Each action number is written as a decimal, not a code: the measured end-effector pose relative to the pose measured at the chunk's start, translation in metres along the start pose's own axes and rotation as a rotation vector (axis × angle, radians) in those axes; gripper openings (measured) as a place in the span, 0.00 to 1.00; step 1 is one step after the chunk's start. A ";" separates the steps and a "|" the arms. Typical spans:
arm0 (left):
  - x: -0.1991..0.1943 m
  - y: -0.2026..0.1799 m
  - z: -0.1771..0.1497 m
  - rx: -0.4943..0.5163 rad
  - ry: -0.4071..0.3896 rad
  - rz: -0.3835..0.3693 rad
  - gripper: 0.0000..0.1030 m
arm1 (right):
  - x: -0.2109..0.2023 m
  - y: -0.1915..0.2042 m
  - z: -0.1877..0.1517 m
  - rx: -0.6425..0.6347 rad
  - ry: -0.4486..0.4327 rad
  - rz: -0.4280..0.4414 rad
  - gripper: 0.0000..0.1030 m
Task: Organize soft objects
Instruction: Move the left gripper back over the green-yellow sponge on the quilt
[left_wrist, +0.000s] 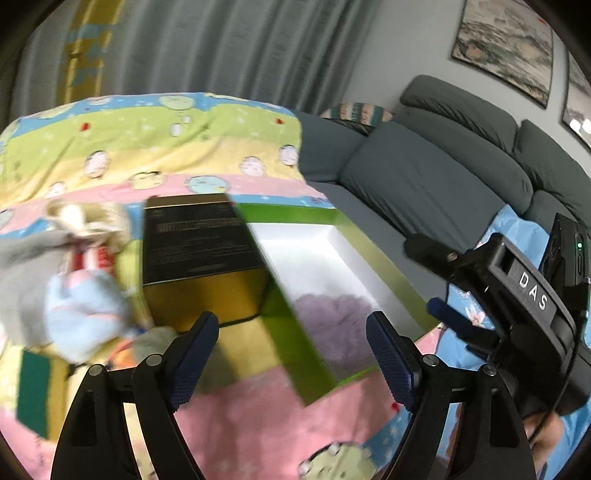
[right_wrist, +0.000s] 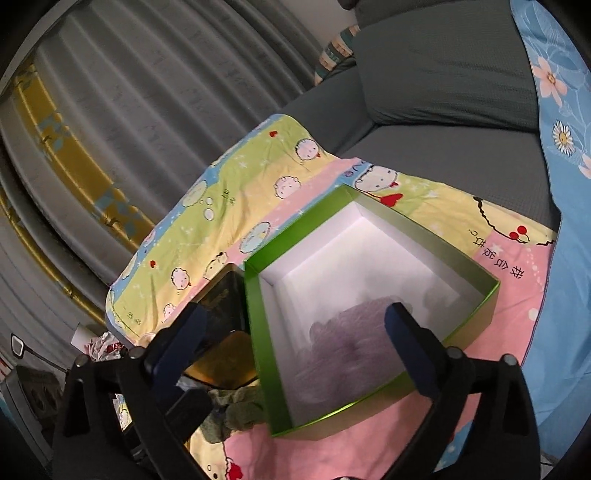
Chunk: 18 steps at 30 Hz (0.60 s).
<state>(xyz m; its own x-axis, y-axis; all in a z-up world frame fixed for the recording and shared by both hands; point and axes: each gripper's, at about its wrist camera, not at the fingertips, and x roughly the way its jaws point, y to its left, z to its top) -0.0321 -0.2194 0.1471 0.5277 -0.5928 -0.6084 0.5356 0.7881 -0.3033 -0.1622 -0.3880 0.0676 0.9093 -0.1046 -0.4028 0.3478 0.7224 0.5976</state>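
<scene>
A green box with a white inside (left_wrist: 280, 284) (right_wrist: 255, 306) lies open on a cartoon-print blanket (left_wrist: 147, 140). A purple fluffy soft thing (left_wrist: 332, 317) (right_wrist: 343, 350) lies in its near corner. A black and gold box (left_wrist: 201, 251) (right_wrist: 225, 306) stands left of it. A heap of soft cloths, grey, light blue and cream (left_wrist: 74, 280), lies at the left. My left gripper (left_wrist: 295, 347) is open and empty, above the box's near edge. My right gripper (right_wrist: 295, 328) (left_wrist: 439, 277) is open and empty over the green box.
A grey sofa (left_wrist: 443, 177) (right_wrist: 443, 92) runs behind and to the right. A blue floral sheet (right_wrist: 565, 184) covers its right part. Grey curtains (left_wrist: 221, 48) hang behind. A green sponge (left_wrist: 33, 391) and an olive cloth (right_wrist: 236, 410) lie near the gold box.
</scene>
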 end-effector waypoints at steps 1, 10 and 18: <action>-0.006 0.007 0.000 -0.003 0.005 0.017 0.80 | 0.000 0.007 -0.002 -0.019 -0.001 -0.005 1.00; -0.058 0.094 -0.025 -0.027 0.014 0.212 0.80 | 0.007 0.078 -0.028 -0.180 -0.018 0.006 0.99; -0.071 0.182 -0.065 -0.184 0.043 0.296 0.80 | 0.033 0.130 -0.064 -0.361 0.080 0.029 0.99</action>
<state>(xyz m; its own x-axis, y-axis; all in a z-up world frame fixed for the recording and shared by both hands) -0.0152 -0.0236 0.0869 0.6123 -0.3298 -0.7186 0.2338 0.9437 -0.2339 -0.1019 -0.2543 0.0880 0.8921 -0.0371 -0.4503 0.2058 0.9206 0.3319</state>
